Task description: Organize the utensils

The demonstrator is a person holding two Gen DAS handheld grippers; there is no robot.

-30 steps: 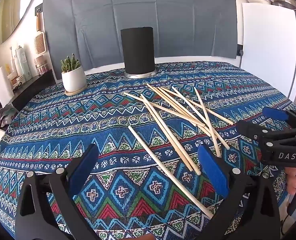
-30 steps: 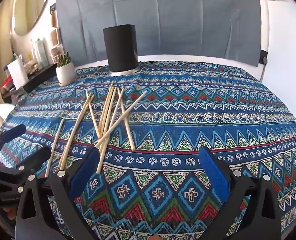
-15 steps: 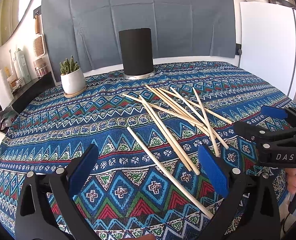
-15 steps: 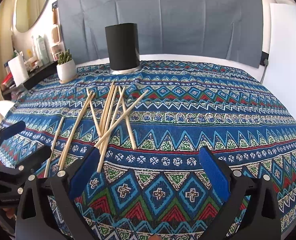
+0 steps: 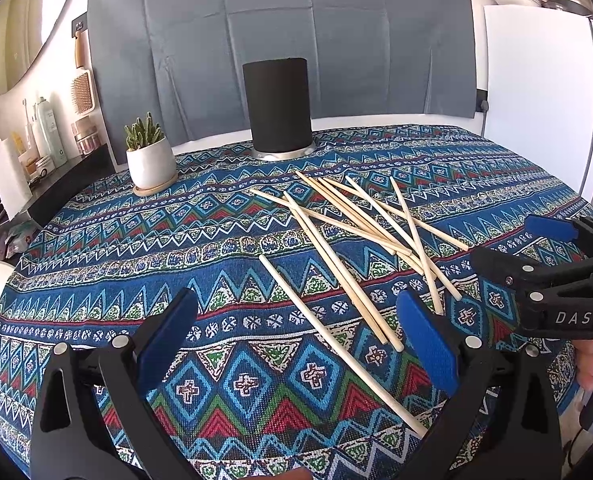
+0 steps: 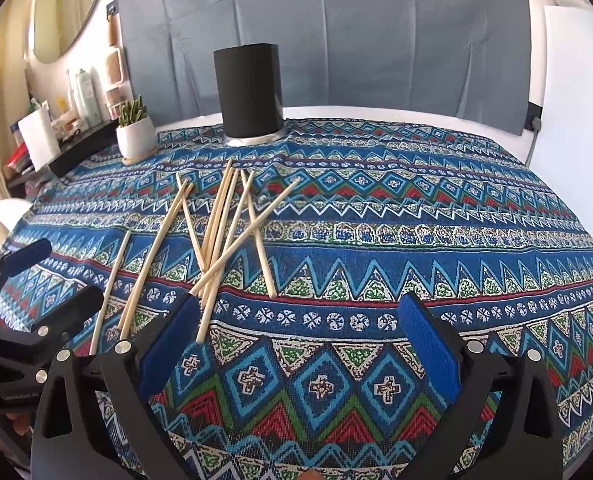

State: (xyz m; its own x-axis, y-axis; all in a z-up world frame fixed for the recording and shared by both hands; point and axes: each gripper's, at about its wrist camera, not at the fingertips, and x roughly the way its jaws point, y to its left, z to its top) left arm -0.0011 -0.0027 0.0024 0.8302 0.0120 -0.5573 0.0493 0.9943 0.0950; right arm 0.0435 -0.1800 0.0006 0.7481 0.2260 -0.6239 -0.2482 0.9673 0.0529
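Little is changing over the last second: both tools are only drifting slightly, and nothing is being picked yet. The left tool (image 5: 296, 344) and right tool (image 6: 296, 344) are hanging released, empty. The sticks (image 5: 360, 236) are lying mid-counter, before the holder (image 5: 277, 106) at the far edge.

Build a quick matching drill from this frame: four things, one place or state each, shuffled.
Things:
1. black cylinder holder
2. potted succulent
3. chopsticks
4. left hand-held gripper

Place or state:
A. lying loose and crossed on the tablecloth
B. open and empty, low over the cloth
C. upright at the table's far edge, on a metal base
D. on a wooden saucer, left of the holder

Pairs: 1-C, 2-D, 3-A, 4-B
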